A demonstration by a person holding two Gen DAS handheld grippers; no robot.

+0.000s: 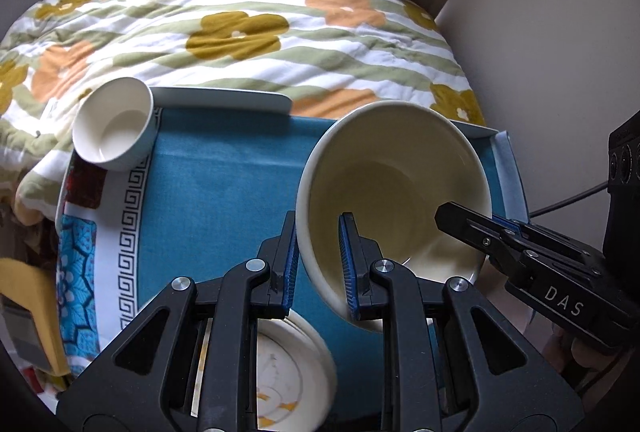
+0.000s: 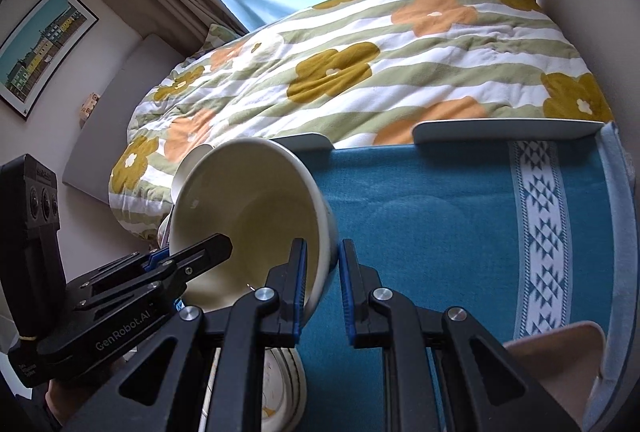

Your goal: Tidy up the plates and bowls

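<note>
A large cream bowl (image 1: 394,187) is held tilted above the blue cloth-covered tray (image 1: 224,191). My left gripper (image 1: 318,264) straddles its near left rim, one finger inside and one outside. My right gripper (image 2: 322,272) straddles the opposite rim; it shows in the left wrist view (image 1: 472,228) reaching in from the right. The bowl also shows in the right wrist view (image 2: 248,228). A small white bowl (image 1: 114,127) lies tipped at the tray's far left corner. A stack of patterned plates (image 1: 292,368) sits under my left gripper.
A flowered quilt (image 1: 240,27) covers the bed beyond the tray. The tray has a raised white rim (image 2: 508,129). A pinkish object (image 2: 560,356) sits at the tray's near right. A wall (image 1: 540,51) stands to the right.
</note>
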